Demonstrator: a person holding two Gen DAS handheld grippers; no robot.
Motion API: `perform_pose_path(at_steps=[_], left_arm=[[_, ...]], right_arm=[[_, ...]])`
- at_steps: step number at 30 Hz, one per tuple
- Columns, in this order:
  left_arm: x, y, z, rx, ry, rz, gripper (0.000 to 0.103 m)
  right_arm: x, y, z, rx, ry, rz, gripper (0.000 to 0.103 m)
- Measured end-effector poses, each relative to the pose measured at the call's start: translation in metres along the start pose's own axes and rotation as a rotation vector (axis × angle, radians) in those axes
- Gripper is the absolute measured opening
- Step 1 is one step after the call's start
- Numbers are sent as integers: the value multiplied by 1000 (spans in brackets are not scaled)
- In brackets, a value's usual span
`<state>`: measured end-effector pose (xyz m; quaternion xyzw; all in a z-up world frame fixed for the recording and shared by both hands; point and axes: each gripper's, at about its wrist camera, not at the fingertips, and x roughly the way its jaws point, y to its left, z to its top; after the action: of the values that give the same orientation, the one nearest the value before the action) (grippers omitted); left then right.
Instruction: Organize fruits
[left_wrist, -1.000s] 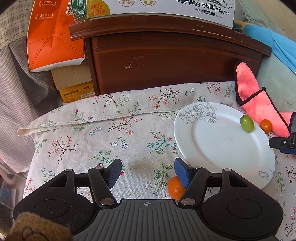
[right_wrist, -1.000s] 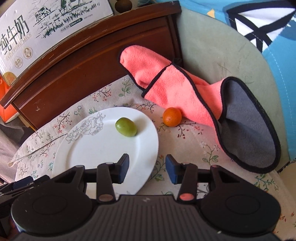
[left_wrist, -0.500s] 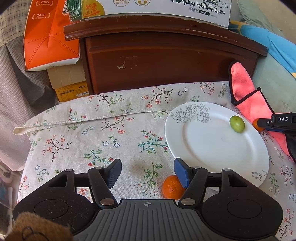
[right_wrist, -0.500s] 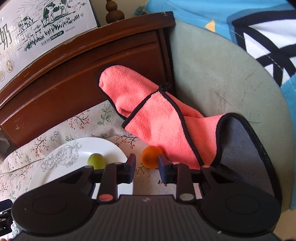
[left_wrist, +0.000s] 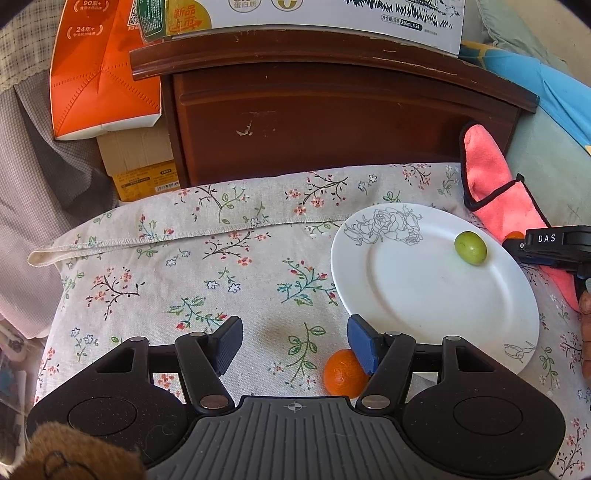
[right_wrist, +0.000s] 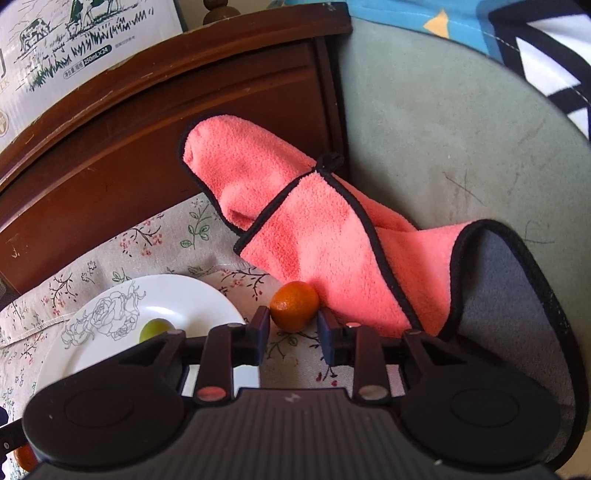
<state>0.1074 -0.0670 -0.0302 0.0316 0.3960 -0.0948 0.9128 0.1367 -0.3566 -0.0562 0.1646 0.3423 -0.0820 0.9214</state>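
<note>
While the left gripper (left_wrist: 293, 341) waits agape, the right gripper (right_wrist: 293, 325), its jaws opening, straddles an ungrasped mandarin (right_wrist: 294, 305) beside the plate's (right_wrist: 192, 295) right edge; next, clamp and lift

Floral cloth-covered surface (left_wrist: 221, 258), white plate (left_wrist: 424, 295), two oranges (left_wrist: 341, 374) (right_wrist: 294, 304), pink towel (right_wrist: 314, 229)

a white plate (left_wrist: 424, 295) with a grey line-drawn rose at its rim lies flat on the floral cloth. a small green oval fruit (left_wrist: 470, 247) rests on it near the far edge, lying on its side. a small orange citrus (right_wrist: 294, 305) sits on the cloth just off the plate's rim, against the pink towel. a second orange citrus (left_wrist: 341, 376) lies on the cloth just beside the plate's near edge.
</note>
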Motion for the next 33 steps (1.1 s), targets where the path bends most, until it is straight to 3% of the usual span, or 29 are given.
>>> perform_pose_path(at_steps=[8,15,26,33], left_arm=[[0,0,0,-2,-3,10,63],[-9,-2,4,-12,-10,-13,63],[-54,6,-1,54,-13,-54,64],[-78,25,-4,70,-15,-66,64]], right_arm=[[3,3,0,-22,-15,0,28],[-21,13,-2,-73,-42,19,27],[-47,38,-30,-86,45,162,28],[-63,46,-35,-67,54,151,31]])
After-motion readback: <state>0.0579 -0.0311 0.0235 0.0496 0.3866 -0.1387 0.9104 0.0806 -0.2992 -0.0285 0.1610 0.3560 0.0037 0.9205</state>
